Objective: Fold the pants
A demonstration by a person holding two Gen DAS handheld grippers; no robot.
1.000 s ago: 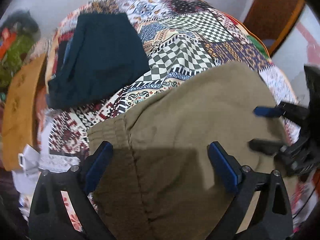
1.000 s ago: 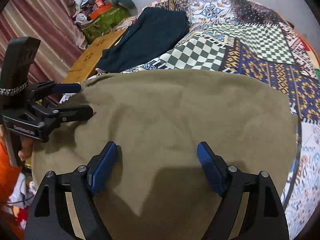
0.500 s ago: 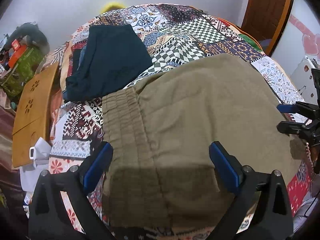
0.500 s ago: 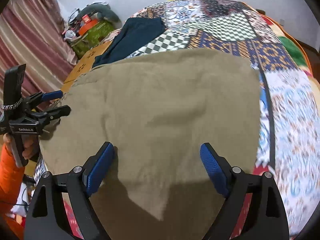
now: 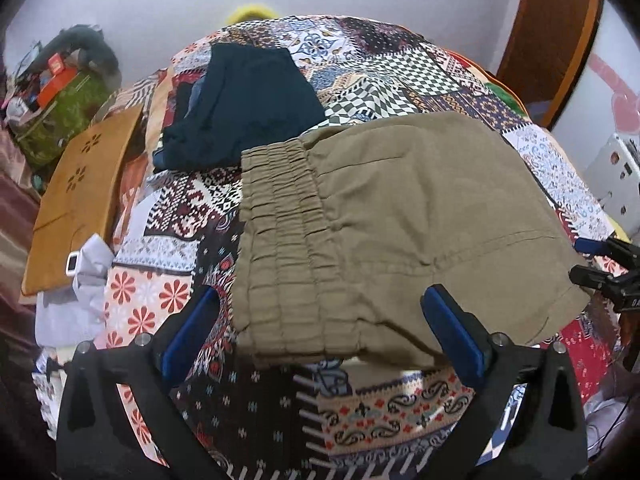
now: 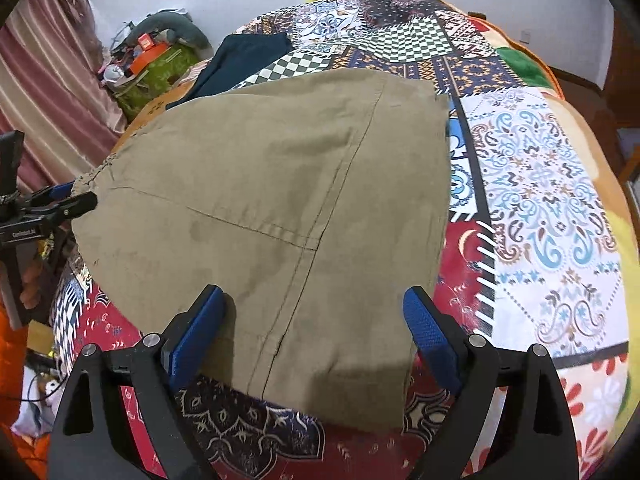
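The olive-brown pants [image 5: 400, 220] lie folded flat on the patchwork bedspread [image 5: 380, 64], elastic waistband [image 5: 280, 240] toward the left. They also show in the right wrist view [image 6: 280, 208]. My left gripper [image 5: 320, 336] is open and empty, above the near edge of the pants by the waistband. My right gripper [image 6: 316, 336] is open and empty, above the near edge at the other end. Each gripper shows at the edge of the other's view, the right one [image 5: 600, 264] and the left one [image 6: 60, 204].
A folded dark navy garment [image 5: 244, 104] lies on the bed behind the pants. A wooden board [image 5: 80, 200] and a green bag with clutter [image 5: 60, 108] stand left of the bed. A door [image 5: 552, 40] is at the back right.
Both grippers have drawn back and up from the pants, so more of the bed shows. The pants lie still, and both grippers stay open.
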